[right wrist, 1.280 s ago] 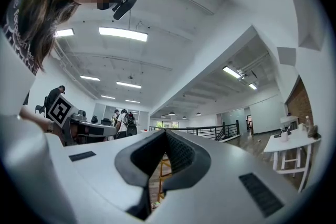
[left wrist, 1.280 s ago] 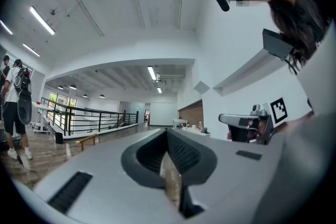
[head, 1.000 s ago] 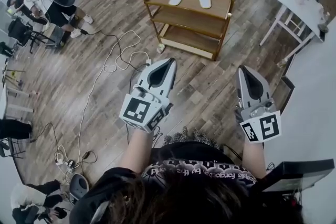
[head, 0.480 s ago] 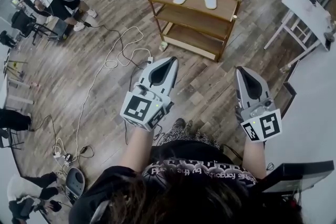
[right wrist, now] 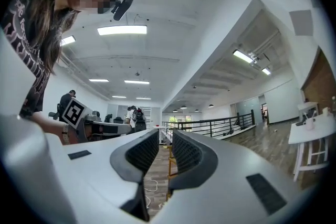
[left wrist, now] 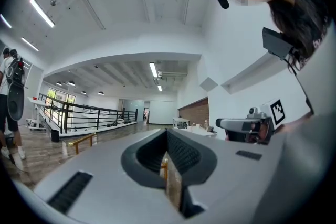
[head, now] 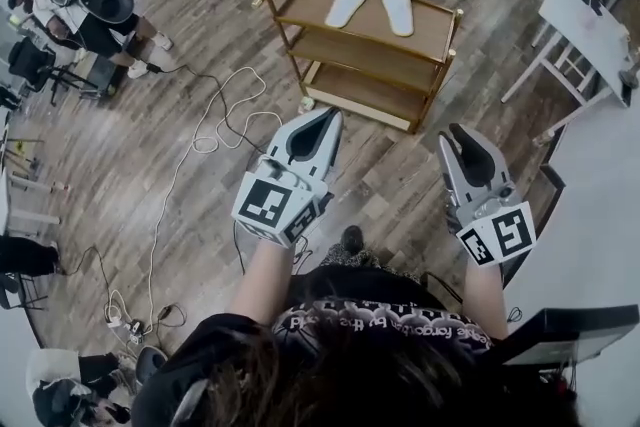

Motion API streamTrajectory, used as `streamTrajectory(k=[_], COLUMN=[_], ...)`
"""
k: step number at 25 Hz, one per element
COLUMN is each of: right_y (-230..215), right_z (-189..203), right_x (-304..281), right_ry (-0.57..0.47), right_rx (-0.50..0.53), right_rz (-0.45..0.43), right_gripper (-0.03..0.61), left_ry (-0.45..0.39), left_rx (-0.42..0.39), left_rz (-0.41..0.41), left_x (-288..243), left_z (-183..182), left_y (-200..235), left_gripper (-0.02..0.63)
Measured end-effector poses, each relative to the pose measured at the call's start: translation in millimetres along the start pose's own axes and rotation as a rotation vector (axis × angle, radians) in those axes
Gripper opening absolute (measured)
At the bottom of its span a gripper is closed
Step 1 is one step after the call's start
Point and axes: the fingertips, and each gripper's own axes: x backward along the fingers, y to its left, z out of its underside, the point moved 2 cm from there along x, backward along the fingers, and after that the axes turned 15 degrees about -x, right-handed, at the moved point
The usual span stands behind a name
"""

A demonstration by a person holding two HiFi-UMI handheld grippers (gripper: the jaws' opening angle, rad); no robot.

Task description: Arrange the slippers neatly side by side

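Two white slippers lie on the top shelf of a wooden cart [head: 436, 19] ahead of me, soles up. The left slipper [head: 346, 4] is angled and the right slipper [head: 397, 8] lies straighter, with a small gap between them. Both grippers are held over the floor, well short of the cart. My left gripper [head: 331, 115] is shut and empty, its tips meeting [left wrist: 167, 134]. My right gripper [head: 458, 133] is open by a narrow gap, with nothing between its fingers [right wrist: 166, 136]. A gold cart post shows through that gap in the right gripper view.
White cables [head: 215, 115] snake across the wood floor left of the cart. A white table [head: 590, 10] stands at the right. People and chairs [head: 80, 5] are at the far left. A black railing [right wrist: 231, 124] runs along the far side of the hall.
The right gripper's jaws have parted; they were together before. Both grippers sit slightly closer to the cart in the head view.
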Motion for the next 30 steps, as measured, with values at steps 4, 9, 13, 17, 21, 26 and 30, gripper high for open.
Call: streamTrajectory(k=[4,9,13,17,21,26,30], right_y=[-14.6,-30.5,-49.0,-73.9,-100.9,-147.2,-182.2], right_z=[1.8,11.1,18.4,22.8,26.3,27.0,26.9], right_x=[-38.9,-79.6,-103.4,-127.2,-160.1,-204.9,-232.3], right_ry=[-0.005,0.002,0.026,0.049,0.060,0.067,0.076], right_rx=[0.027,0.036,0.025,0.015,0.016,0.019,0.007], right_rz=[0.052,0.088,0.125,0.138,0.127,0.098,0.090], right_gripper=[0.075,0.075,0.075,0.075,0.075,0.075,0.075], left_ry=[-0.007,-0.013,0.006,0.024,0.025,0.044,0.062], left_rx=[-0.011,-0.003,0.009,0.026,0.039,0.017,0.019], left_rz=[0.031,0.051,0.062,0.064,0.040,0.023,-0.012], left_x=[-26.4,-53.7,-72.8,-97.9,-129.1,-176.2,-212.7], left_z=[7.8,20.6,34.3,48.3,58.3,71.2,78.5], left_y=[35.2,69.1,88.6,104.2,126.0,152.1,174.4], left_gripper=[0.000,0.000,0.000,0.000,0.000,0.000,0.000])
